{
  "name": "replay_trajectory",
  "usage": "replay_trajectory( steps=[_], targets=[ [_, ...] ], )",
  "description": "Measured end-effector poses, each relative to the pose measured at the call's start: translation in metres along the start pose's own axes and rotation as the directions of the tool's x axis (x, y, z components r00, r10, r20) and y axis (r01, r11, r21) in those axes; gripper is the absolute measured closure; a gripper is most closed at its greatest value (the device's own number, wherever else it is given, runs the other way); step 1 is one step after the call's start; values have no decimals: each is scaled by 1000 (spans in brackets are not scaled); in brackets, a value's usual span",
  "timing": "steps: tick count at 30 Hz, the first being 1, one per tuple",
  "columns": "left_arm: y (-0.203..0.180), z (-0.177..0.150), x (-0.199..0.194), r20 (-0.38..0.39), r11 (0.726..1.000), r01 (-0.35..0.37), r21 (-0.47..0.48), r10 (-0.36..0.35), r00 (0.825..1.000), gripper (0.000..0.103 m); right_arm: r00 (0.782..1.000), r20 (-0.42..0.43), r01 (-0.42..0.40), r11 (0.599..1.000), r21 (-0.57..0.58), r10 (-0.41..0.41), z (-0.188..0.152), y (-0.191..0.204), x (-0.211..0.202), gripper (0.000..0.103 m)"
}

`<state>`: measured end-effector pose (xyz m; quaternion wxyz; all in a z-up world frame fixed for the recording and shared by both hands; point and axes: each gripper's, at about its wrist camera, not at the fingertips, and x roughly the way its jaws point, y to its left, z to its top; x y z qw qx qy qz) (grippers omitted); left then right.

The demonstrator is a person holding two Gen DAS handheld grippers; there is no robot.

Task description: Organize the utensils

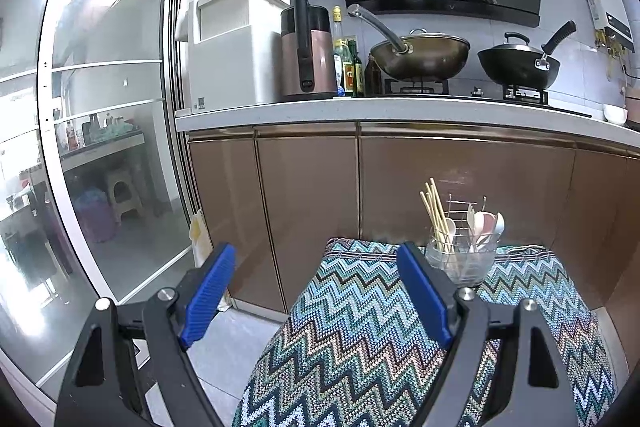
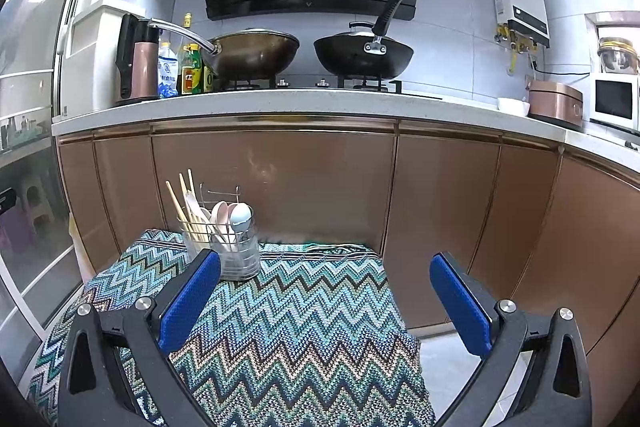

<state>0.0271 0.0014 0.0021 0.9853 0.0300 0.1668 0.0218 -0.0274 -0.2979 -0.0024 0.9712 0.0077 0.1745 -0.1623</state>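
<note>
Hovering with jaws spread wide and nothing between them, the left gripper (image 1: 316,301) and the right gripper (image 2: 326,301) both hang above a zigzag-patterned cloth (image 2: 304,331). Ahead of the left gripper and just to its right, ahead-left of the right one, a clear utensil holder (image 2: 236,253) stands on the cloth, with chopsticks (image 1: 434,211) and spoons (image 2: 232,217) upright inside. Beyond rise brown cabinet doors (image 2: 276,183), then a counter with two woks (image 2: 256,53).

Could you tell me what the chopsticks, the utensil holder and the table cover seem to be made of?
Chopsticks: likely bamboo or wood, pale tan, matte. Utensil holder: clear glass or plastic cups in a shiny wire frame, contents showing through. Table cover: knitted or woven fabric, zigzag stitches visible.
</note>
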Motion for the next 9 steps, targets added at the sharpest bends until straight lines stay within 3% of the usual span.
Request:
replay_trajectory(
  steps=[9],
  targets=[
    [3,2,0,-5,1000,5,-17,-5,1000,21,1000,7,-1,1000,-2,1,1,-1,-2,0]
  ],
)
